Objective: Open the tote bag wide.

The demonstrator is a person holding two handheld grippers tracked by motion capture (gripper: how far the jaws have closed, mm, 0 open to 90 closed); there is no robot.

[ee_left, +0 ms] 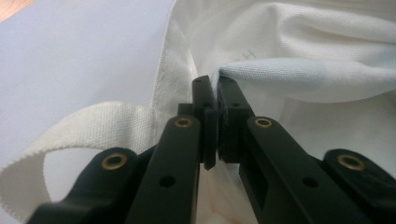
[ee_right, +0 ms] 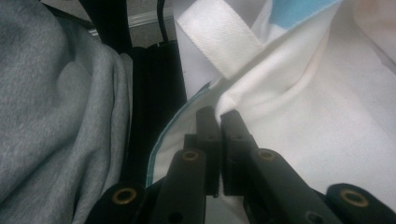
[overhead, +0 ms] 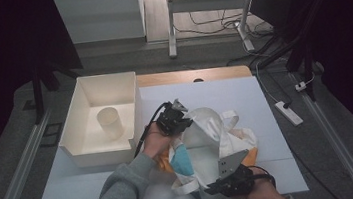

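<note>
The white canvas tote bag [overhead: 209, 141] lies crumpled on the pale table [overhead: 88, 185], right of the cream bin [overhead: 108, 89], showing blue and orange patches. My left gripper [overhead: 179, 117] pinches its far rim, jaws clamped on cloth; my right gripper [overhead: 224, 182] nips the near edge likewise. The bag's inside is hidden by folds.

The orange thing [overhead: 249, 155] under the white tote bag [overhead: 208, 131] shows just slivers at the bag's left and right edges; what it is cannot be told. The right gripper [overhead: 214, 188] is cut off by the high view's bottom edge. Faint lettering [ee_left: 250, 55] on the bag is too blurred to read.
</note>
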